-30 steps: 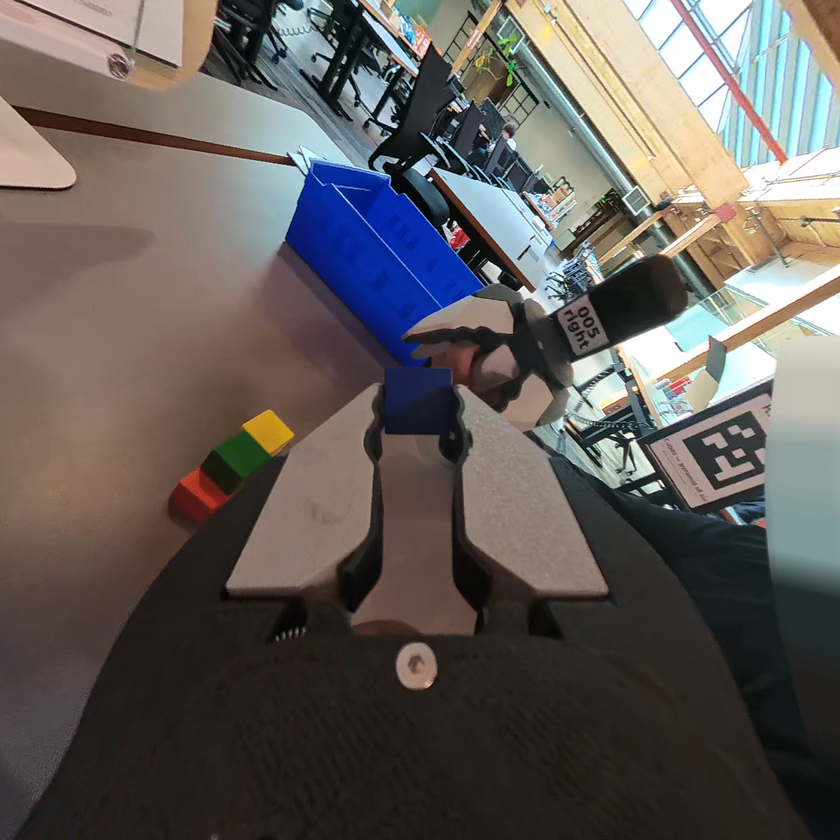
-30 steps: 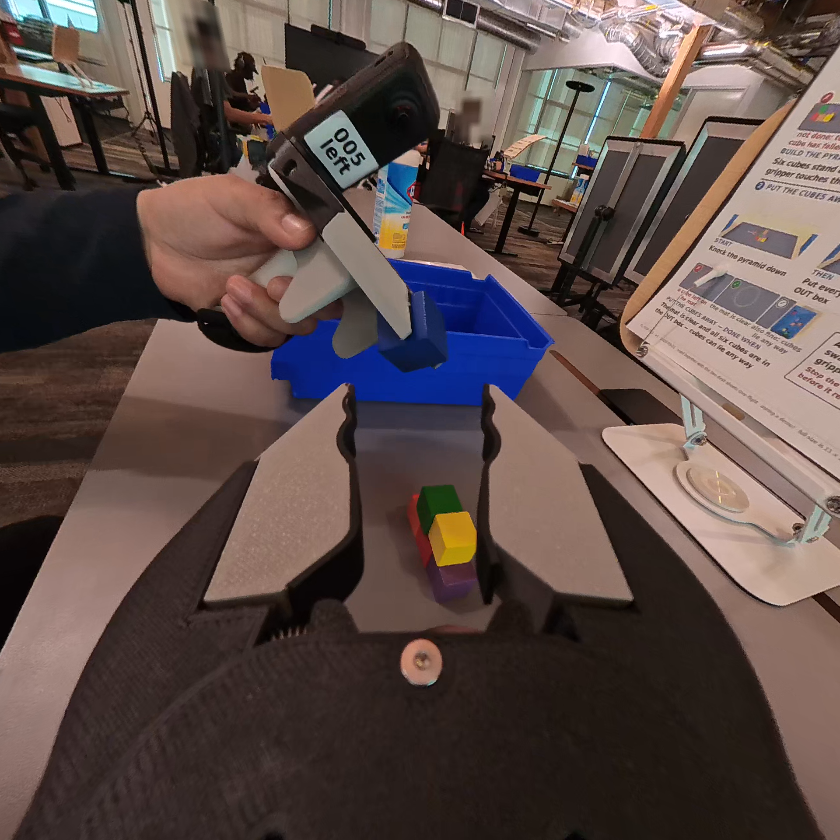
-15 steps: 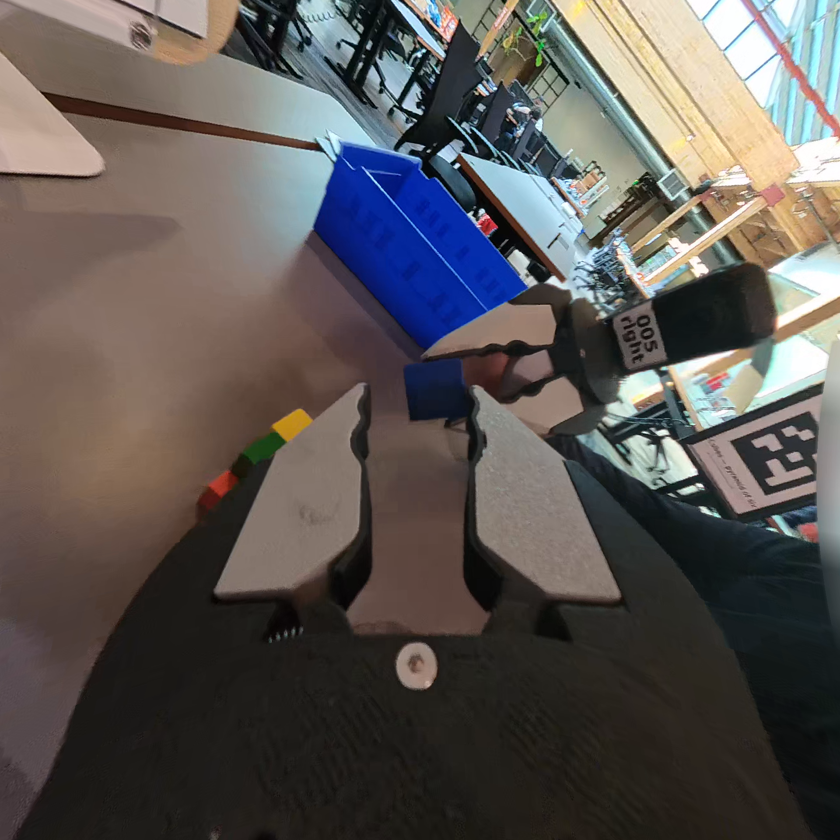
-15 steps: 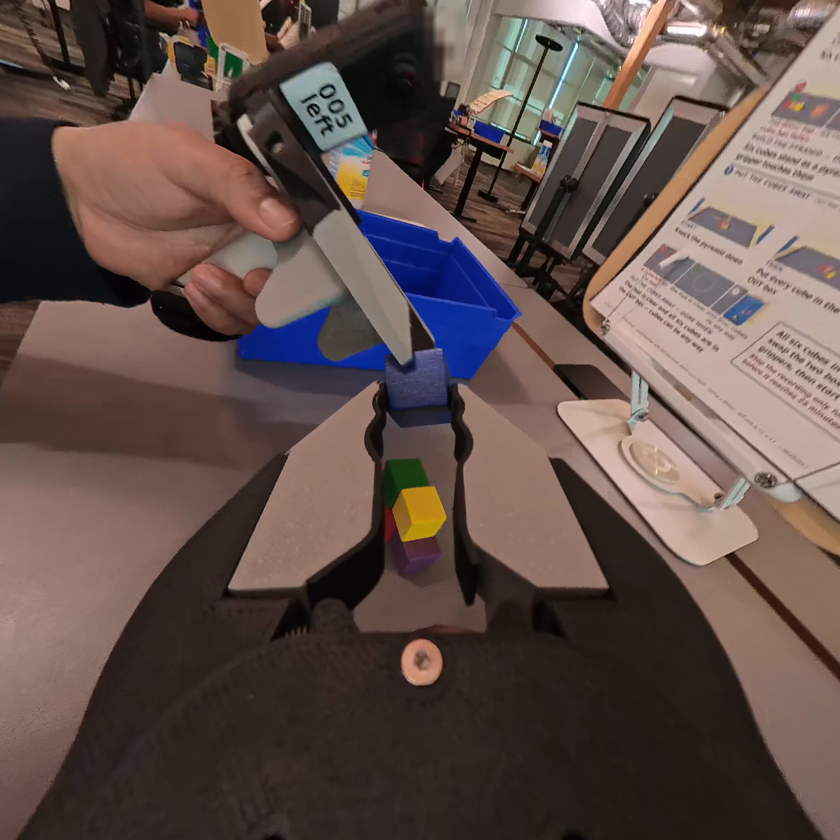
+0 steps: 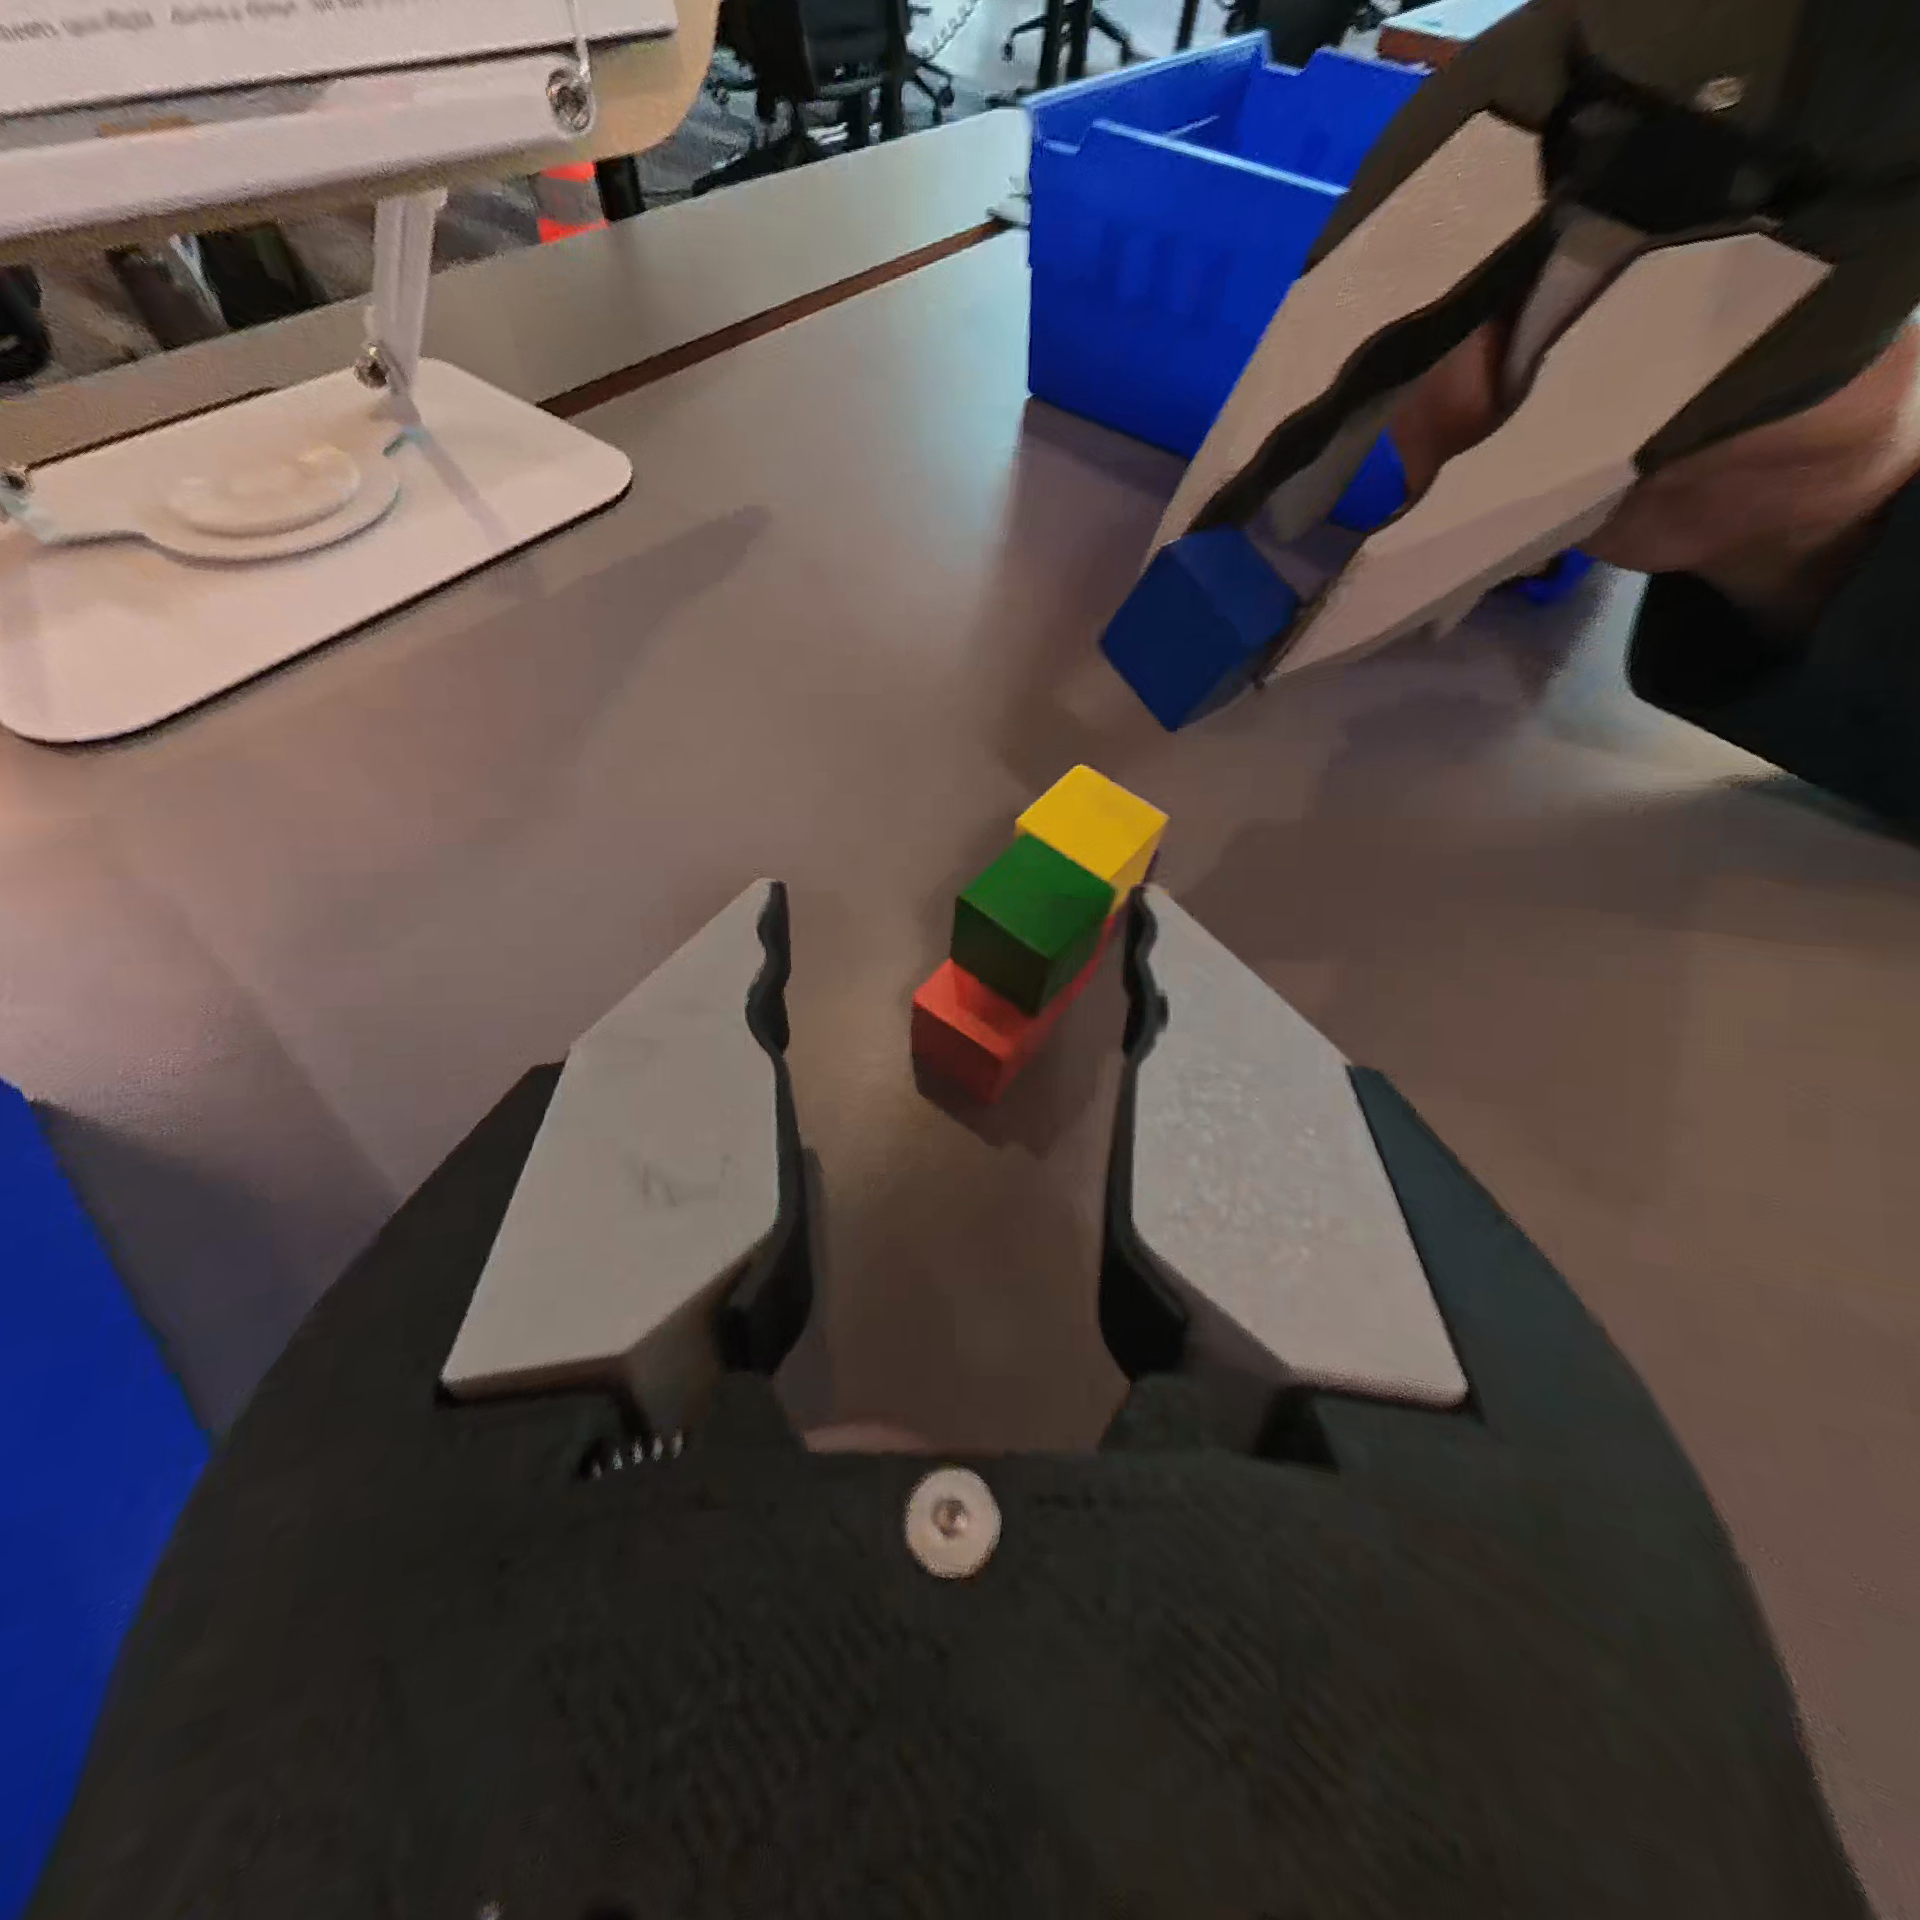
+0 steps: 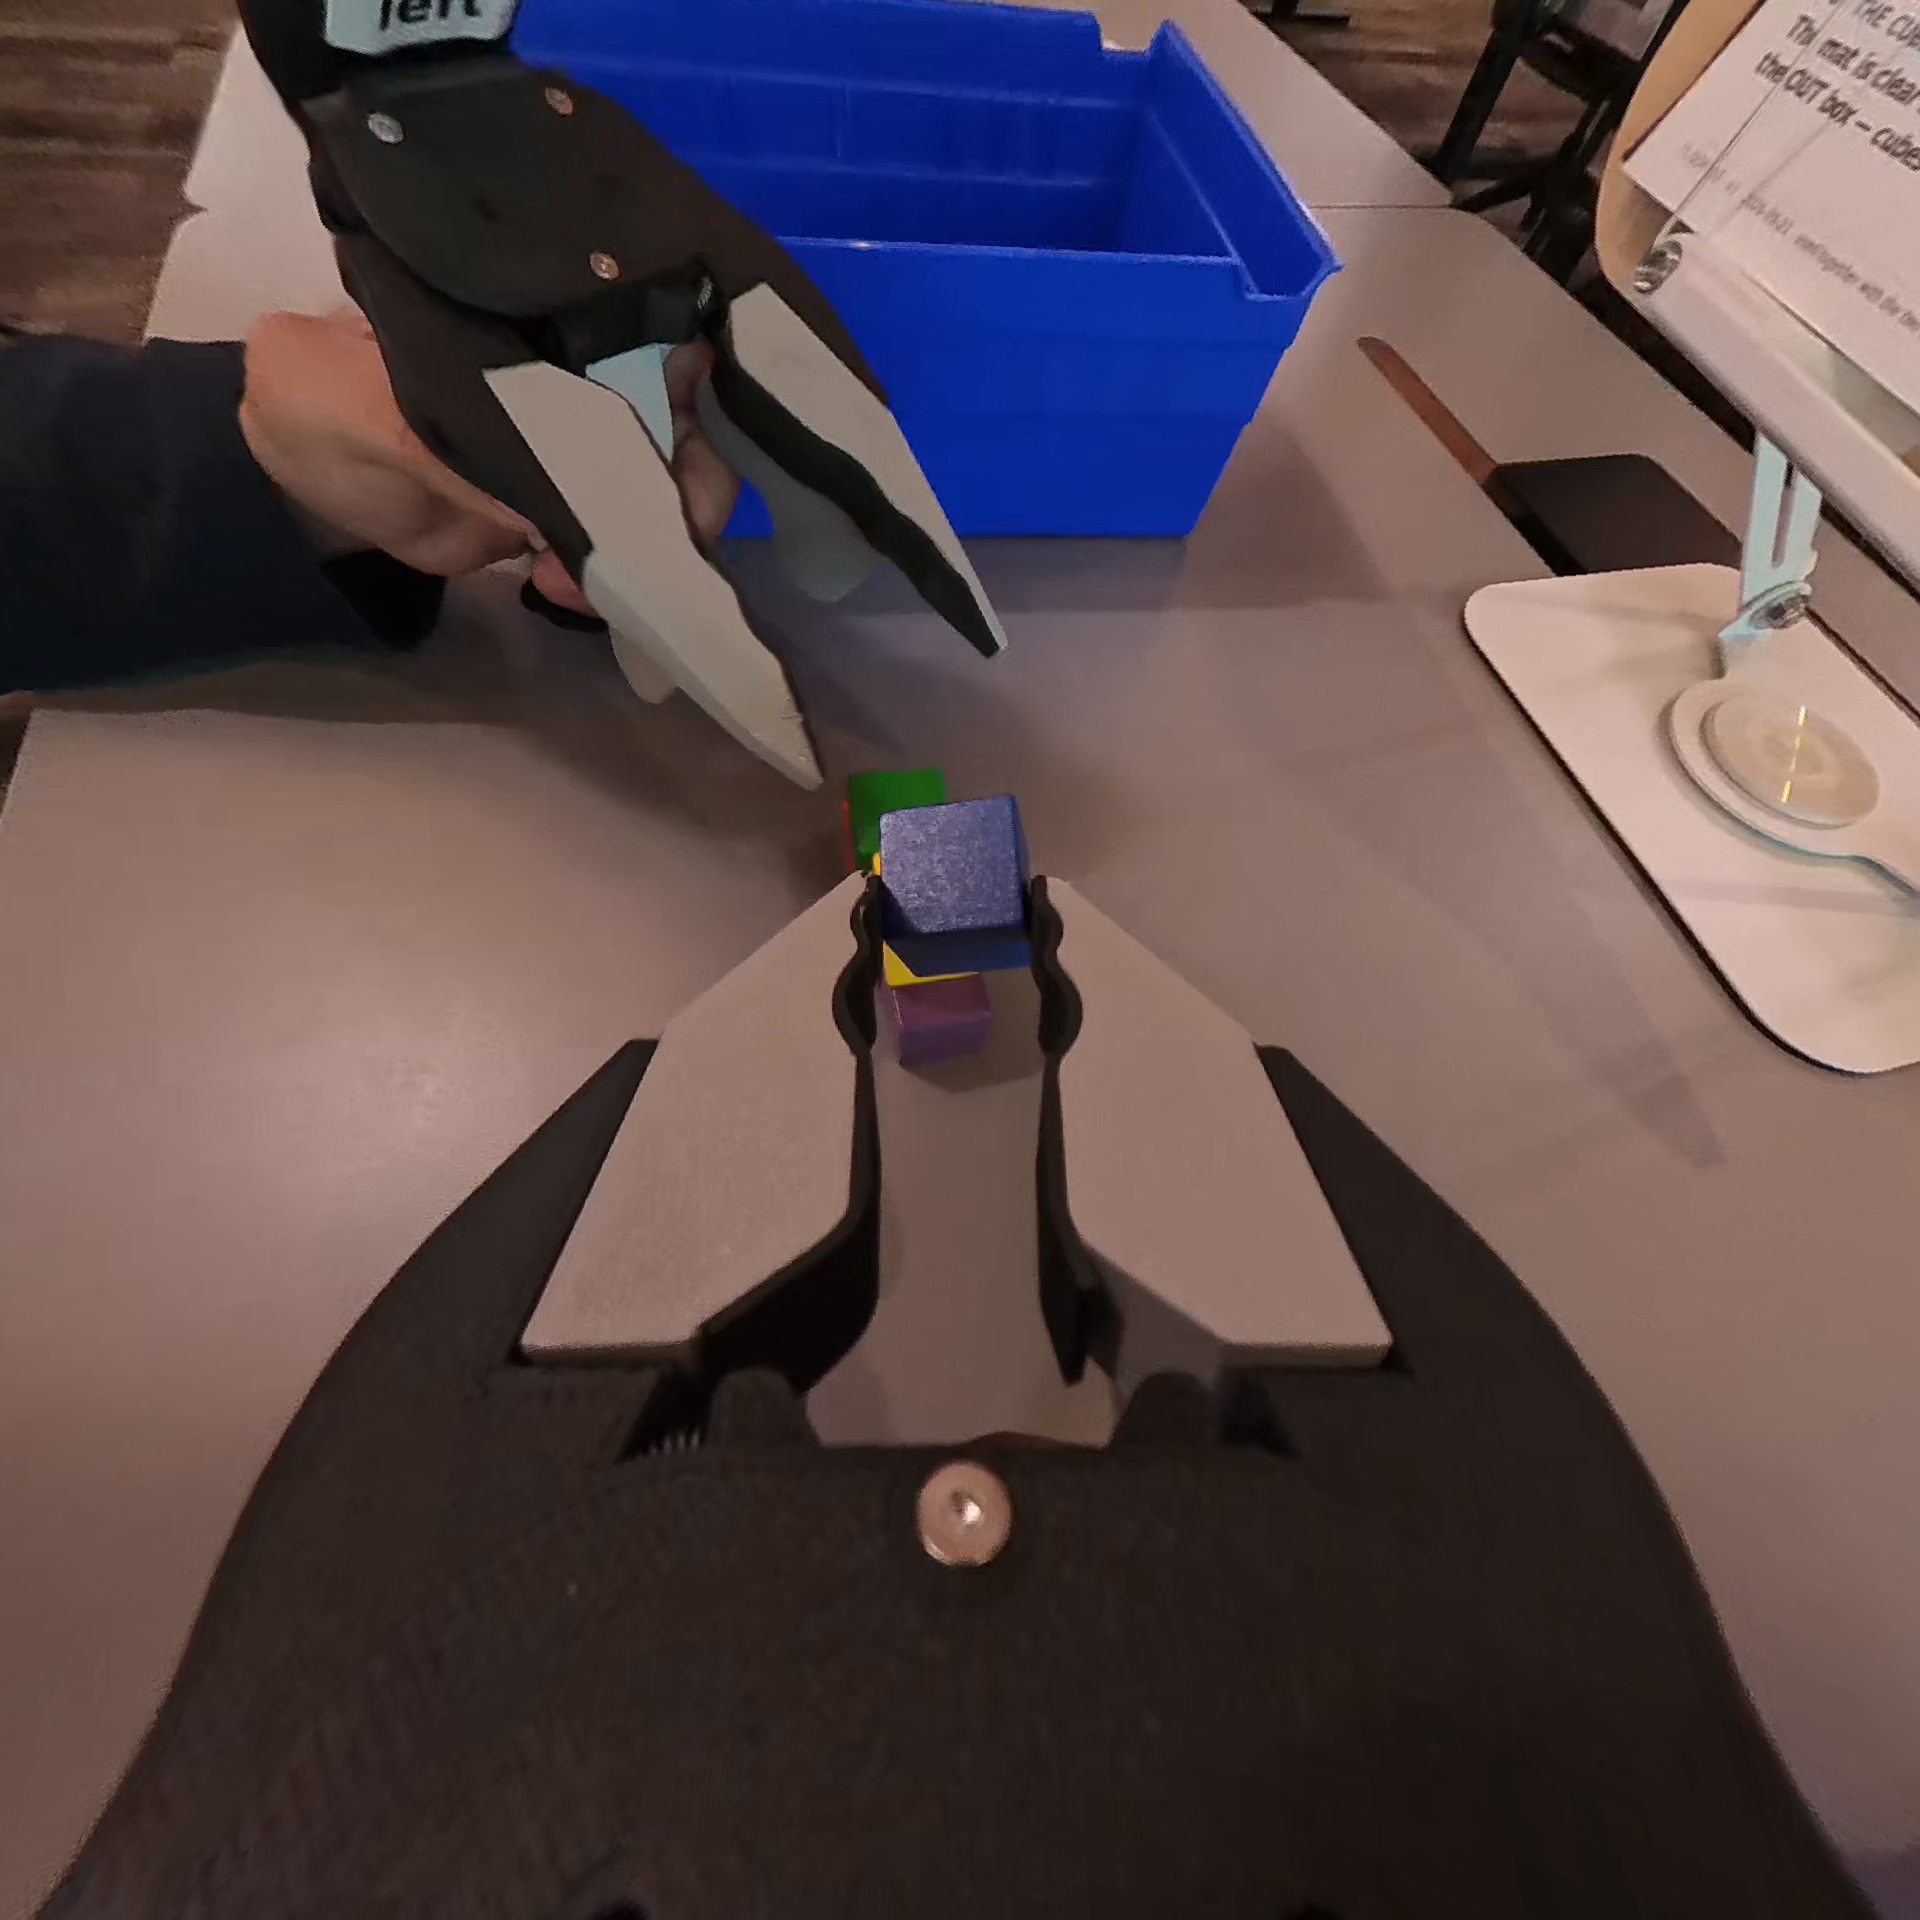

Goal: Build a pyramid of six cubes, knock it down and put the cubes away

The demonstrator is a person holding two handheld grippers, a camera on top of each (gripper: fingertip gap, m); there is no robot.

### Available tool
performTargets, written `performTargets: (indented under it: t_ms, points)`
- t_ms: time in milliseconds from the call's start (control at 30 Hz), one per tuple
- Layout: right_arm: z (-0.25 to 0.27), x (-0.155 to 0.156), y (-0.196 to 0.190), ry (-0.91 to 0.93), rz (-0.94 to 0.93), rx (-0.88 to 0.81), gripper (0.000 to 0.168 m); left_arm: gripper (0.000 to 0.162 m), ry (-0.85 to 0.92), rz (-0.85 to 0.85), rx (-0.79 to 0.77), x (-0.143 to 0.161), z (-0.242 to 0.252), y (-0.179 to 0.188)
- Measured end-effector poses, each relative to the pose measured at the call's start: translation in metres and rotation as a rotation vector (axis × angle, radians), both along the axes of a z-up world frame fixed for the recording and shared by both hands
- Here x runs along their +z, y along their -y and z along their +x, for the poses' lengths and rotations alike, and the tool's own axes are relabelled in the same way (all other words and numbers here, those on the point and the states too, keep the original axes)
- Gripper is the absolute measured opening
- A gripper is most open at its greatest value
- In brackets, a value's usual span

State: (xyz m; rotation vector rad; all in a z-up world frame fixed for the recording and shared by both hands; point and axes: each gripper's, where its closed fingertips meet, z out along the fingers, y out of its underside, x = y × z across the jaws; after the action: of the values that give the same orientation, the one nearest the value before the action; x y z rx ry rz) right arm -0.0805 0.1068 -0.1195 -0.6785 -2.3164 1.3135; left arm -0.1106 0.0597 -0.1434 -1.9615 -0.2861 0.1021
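In the right wrist view my right gripper (image 6: pixel 954 902) sits at frame centre, clenched on the blue cube (image 6: pixel 951 881), which is pinched between the fingertips and held off the desk (image 6: pixel 312 1039). Just below and behind that cube, between my fingers, I see the purple cube (image 6: pixel 940 1023) on the desk, a sliver of the yellow cube (image 6: pixel 896 968) above it, and the green cube (image 6: pixel 888 798) peeking out past the blue one. Farther off, in the upper left, my left gripper (image 6: pixel 902 715) points down toward the stack with its fingers spread and nothing between them; a hand (image 6: pixel 364 457) holds it. Beyond it stands the blue bin (image 6: pixel 1039 395), and at the right edge the white stand (image 6: pixel 1662 790) with a printed sheet.

In the left wrist view my left gripper (image 5: pixel 956 925) is released, fingers wide apart in the lower half of the frame. Between the fingertips and just past them lie the red cube (image 5: pixel 971 1039) on the desk, the green cube (image 5: pixel 1029 920) on top of it, and the yellow cube (image 5: pixel 1091 816) touching the green one behind. In the upper right the right gripper (image 5: pixel 1236 613) holds the blue cube (image 5: pixel 1195 623) tilted, above the desk and apart from the stack. The bin (image 5: pixel 1143 270) is behind it, the stand (image 5: pixel 312 499) in the upper left.
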Motion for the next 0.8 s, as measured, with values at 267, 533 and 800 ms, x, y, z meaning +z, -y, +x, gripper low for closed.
performTargets:
  t_ms: [267,533,800]
  points:
    - [-0.011,-0.002,0.026,0.071,0.045,0.089,0.026,0.066,-0.071,-0.069,-0.087,-0.006,0.011,0.008]
    - [-0.015,-0.020,0.028,0.140,0.071,0.103,0.025,0.061,-0.073,-0.108,-0.076,-0.013,0.011,0.007]
    - [-0.015,-0.023,0.031,0.149,0.072,0.114,0.026,0.060,-0.086,-0.164,-0.076,-0.026,0.013,0.002]
